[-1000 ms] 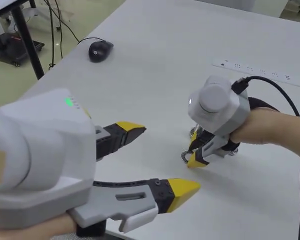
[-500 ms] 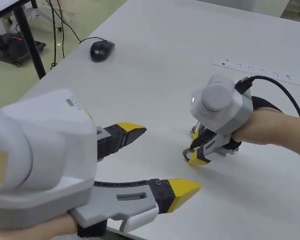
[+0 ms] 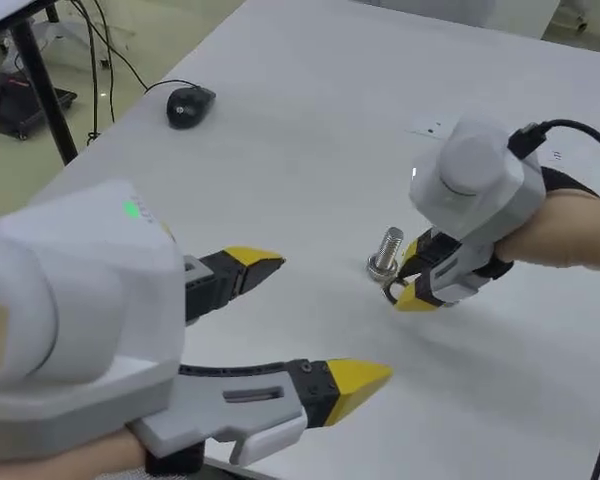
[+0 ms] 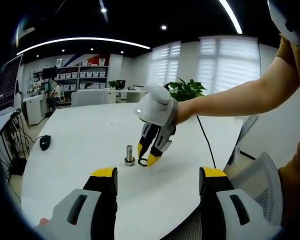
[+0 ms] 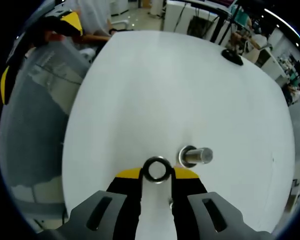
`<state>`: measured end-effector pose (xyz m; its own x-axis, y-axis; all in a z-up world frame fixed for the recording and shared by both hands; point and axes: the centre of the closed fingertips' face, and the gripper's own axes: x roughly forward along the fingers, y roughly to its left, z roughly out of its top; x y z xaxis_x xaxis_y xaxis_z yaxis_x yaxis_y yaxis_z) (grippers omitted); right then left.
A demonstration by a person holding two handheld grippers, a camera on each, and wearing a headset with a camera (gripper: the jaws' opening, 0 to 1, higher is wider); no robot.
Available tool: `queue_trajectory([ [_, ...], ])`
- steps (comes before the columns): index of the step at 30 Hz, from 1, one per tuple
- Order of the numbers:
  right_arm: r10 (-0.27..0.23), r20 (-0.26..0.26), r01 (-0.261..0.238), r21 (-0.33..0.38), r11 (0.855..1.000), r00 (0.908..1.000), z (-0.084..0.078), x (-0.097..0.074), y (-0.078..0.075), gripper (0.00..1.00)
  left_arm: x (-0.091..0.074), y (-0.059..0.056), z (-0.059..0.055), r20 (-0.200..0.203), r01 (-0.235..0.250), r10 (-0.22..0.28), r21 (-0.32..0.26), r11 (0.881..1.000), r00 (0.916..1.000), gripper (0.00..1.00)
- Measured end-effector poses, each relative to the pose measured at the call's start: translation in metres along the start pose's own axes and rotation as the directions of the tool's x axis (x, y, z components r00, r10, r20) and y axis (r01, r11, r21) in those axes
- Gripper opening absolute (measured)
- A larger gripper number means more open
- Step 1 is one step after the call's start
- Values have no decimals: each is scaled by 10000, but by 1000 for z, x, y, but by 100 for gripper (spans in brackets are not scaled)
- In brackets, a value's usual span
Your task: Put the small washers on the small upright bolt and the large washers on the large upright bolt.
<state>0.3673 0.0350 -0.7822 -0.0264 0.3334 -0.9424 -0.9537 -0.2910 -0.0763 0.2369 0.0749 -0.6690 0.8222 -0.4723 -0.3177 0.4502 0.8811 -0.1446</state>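
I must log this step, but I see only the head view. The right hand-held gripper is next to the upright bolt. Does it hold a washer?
Observer: Yes. The right gripper view shows the right hand-held gripper shut on a washer, a ring pinched by its edge between the yellow tips.
Operator: Is the ring over the bolt?
Observer: No. In that view the bolt stands beside the ring, and bare table shows through the ring's hole.
Operator: How high is the ring?
Observer: In the left gripper view, from the side, it hangs low, near the bolt's foot, well under its top.
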Motion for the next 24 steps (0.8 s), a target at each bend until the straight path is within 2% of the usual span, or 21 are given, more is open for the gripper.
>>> queue_trajectory([
  [5,-229,-53,229,13,9997,9997,-3,-12,-9,22,2,-2,2,102,57,-58,31,10000,9999,65],
  [10,-529,-41,529,45,9986,9986,3,-29,-19,22,1,-2,2,83,75,-76,58,10000,9999,65],
  [13,-654,5,654,34,9979,9979,7,-33,-25,22,1,-2,3,71,71,-71,70,10000,9999,65],
  [17,-758,87,759,-66,9971,9971,13,-33,-32,22,0,-1,4,62,41,-42,109,9999,10000,65],
  [19,-965,123,968,-200,9951,9953,17,-32,-36,22,0,0,6,96,36,-37,97,9999,9999,65],
  [24,-924,183,928,-235,9954,9956,24,-28,-41,22,0,1,6,66,-4,3,107,9999,10000,65],
])
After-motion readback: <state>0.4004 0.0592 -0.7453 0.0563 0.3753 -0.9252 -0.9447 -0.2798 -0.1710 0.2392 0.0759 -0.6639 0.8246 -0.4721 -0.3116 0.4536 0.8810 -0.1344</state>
